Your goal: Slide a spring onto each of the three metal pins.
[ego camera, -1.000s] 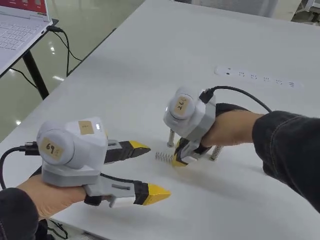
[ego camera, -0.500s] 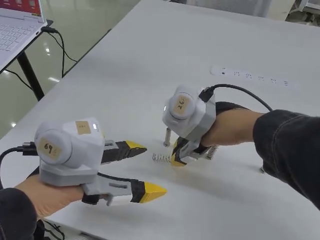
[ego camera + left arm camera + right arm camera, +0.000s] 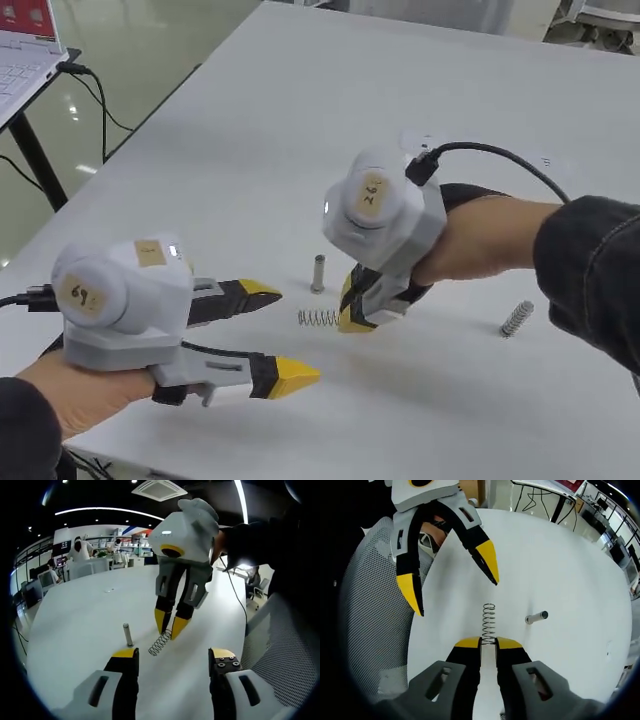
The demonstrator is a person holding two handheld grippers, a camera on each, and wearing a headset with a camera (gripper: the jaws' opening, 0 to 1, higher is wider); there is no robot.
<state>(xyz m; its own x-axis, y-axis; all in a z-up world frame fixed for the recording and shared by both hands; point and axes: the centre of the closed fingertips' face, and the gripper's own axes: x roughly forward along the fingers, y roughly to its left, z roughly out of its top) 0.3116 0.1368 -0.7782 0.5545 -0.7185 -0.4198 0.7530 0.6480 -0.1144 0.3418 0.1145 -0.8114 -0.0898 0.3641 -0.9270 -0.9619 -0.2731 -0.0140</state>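
our right gripper (image 3: 345,320) pinches one end of a spring (image 3: 318,317) lying on the white table (image 3: 300,120), just beside an upright metal pin (image 3: 318,272). our left gripper (image 3: 287,333) hovers near, jaws spread. another spring (image 3: 516,318) lies well apart.

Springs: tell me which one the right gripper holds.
The spring beside the metal pin, one end pinched in the right gripper; the other spring lies loose, apart.

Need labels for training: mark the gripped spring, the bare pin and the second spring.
gripped spring (image 3: 489,622), right gripper view, middle coils.
bare pin (image 3: 318,274), head view, mid-shaft.
second spring (image 3: 516,318), head view, middle coils.
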